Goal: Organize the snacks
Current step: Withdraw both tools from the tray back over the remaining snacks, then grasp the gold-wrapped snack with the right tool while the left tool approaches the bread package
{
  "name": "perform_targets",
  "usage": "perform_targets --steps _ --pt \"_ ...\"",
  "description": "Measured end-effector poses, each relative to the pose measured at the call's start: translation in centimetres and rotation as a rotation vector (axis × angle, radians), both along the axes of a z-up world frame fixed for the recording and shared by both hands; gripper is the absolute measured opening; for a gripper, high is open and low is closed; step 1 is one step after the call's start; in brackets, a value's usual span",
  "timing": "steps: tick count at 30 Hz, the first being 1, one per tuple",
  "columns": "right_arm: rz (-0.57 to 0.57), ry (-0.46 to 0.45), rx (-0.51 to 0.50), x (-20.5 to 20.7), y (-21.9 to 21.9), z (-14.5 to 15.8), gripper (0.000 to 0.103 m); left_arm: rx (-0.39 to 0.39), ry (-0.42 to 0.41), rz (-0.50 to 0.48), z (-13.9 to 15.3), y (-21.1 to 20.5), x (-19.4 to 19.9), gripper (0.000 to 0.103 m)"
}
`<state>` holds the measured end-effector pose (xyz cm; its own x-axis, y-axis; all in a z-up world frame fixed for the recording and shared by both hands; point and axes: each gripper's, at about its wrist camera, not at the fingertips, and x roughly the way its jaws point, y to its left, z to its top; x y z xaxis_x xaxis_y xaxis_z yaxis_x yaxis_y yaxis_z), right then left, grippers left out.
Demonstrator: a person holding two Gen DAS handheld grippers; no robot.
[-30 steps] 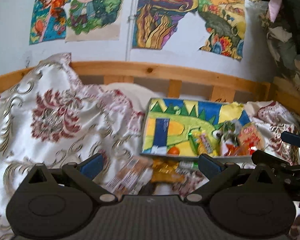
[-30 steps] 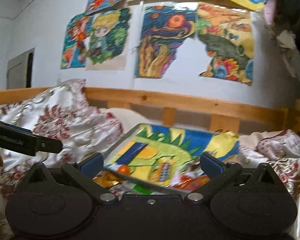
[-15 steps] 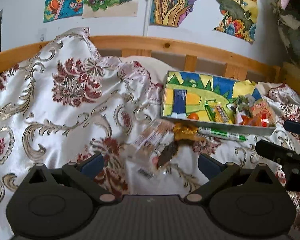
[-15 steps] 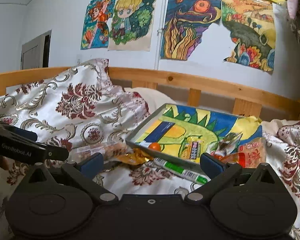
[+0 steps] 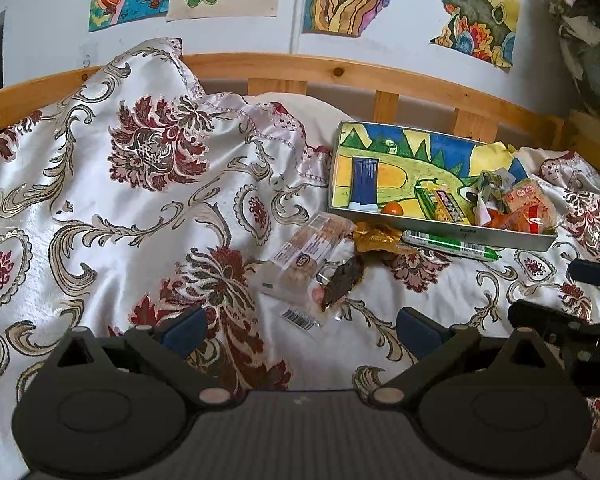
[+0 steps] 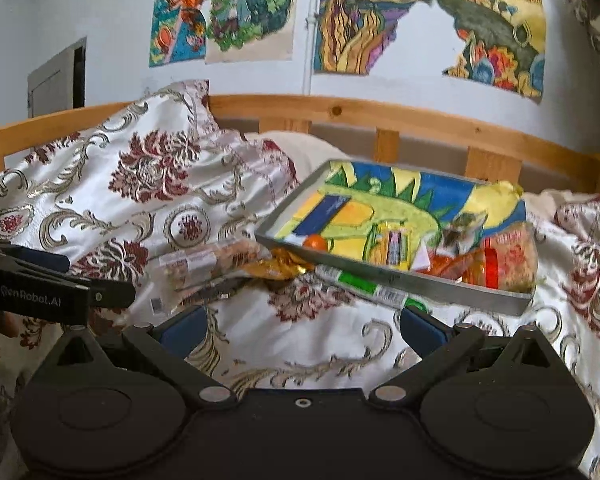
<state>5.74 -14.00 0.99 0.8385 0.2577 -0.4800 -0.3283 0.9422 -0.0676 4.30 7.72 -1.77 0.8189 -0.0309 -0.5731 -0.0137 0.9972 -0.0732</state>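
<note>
A grey tray (image 5: 440, 229) (image 6: 440, 286) with a colourful drawing inside lies on the bed and holds several snack packets at its right end, plus a small orange (image 5: 392, 209) (image 6: 316, 242). Loose on the quilt in front of it lie a clear biscuit pack (image 5: 308, 250) (image 6: 204, 262), a gold wrapper (image 5: 376, 238) (image 6: 282, 264), a dark snack (image 5: 342, 280) and a green tube (image 5: 452, 244) (image 6: 364, 286). My left gripper (image 5: 300, 328) hangs open just short of the loose snacks. My right gripper (image 6: 302, 326) is open too, in front of the tray.
A white quilt with red and gold flowers (image 5: 140, 208) covers the bed. A wooden rail (image 5: 340, 76) runs behind it, under drawings on the wall. Dark clothes (image 5: 592, 40) hang at the upper right. The other gripper shows at each view's edge.
Both cameras have pulled back and tilted down, so more quilt and the loose snacks now show. Both grippers stayed open and hold nothing.
</note>
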Motion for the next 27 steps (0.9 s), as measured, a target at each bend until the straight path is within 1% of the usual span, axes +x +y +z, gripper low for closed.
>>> perform_targets --steps 4,13,22,27 --pt "0.001 0.034 -0.003 0.0 0.3 -0.5 0.102 0.005 0.008 0.002 -0.1 -0.1 0.1 0.103" --pt "0.007 0.074 -0.009 0.4 0.5 -1.1 0.102 0.033 0.04 -0.018 -0.4 -0.4 0.6 0.103" --pt "0.013 0.082 -0.016 0.5 0.6 -1.3 0.102 0.047 0.051 -0.031 -0.3 -0.2 1.4 0.103" --pt "0.024 0.065 -0.044 1.0 0.7 -1.2 0.102 0.053 0.06 -0.05 -0.2 0.1 2.5 0.103"
